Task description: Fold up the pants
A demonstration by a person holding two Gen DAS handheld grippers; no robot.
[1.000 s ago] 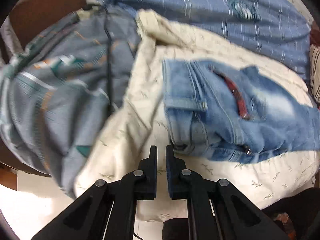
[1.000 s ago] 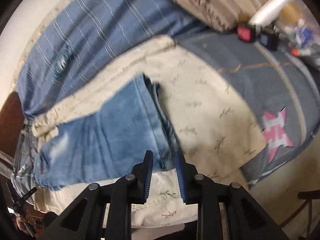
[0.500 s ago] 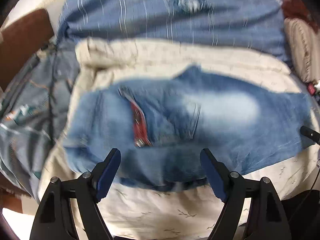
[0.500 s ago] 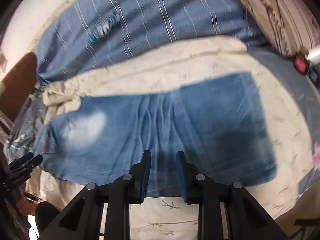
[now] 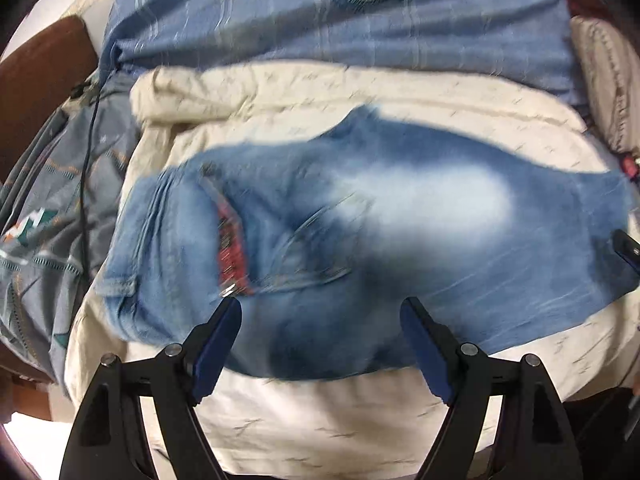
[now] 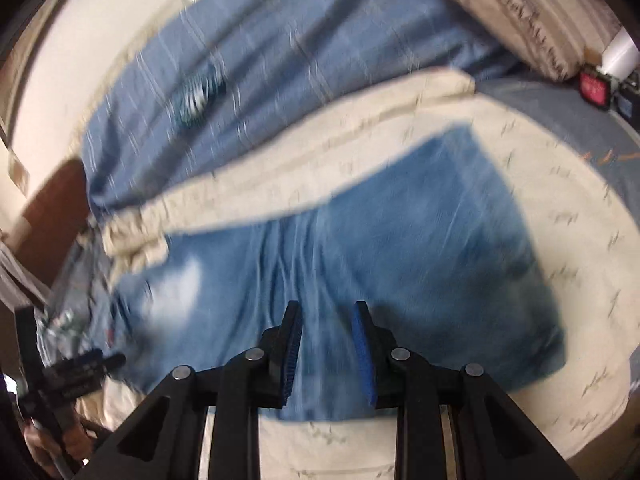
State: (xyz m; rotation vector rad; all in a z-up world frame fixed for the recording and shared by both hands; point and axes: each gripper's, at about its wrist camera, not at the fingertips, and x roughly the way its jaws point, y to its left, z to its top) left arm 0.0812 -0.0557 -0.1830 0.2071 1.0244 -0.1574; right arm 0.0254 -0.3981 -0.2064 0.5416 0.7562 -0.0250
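Note:
Faded blue jeans (image 5: 400, 220), folded lengthwise, lie across a cream quilt (image 5: 320, 412), waistband and red pocket lining to the left. My left gripper (image 5: 320, 308) hovers over their near edge by the pocket, open wide with nothing pinched. In the right wrist view the jeans (image 6: 400, 260) fill the middle, leg end to the right. My right gripper (image 6: 327, 312) hangs over the mid-leg near edge, its jaws a narrow gap apart with nothing between them. Each gripper shows in the other's view: the right one (image 5: 628, 248), the left one (image 6: 80, 368).
A blue striped blanket (image 5: 320, 32) lies behind the quilt. Grey patterned bedding (image 5: 48, 208) with a black cord bunches at the left beside a brown headboard (image 5: 40, 72). A beige striped pillow (image 6: 520, 8) and a red box (image 6: 594, 88) sit at the far right.
The left gripper went from shut to wide open and swung right, from off the waistband end to over the pocket. The right gripper slid left from the leg hems to mid-leg.

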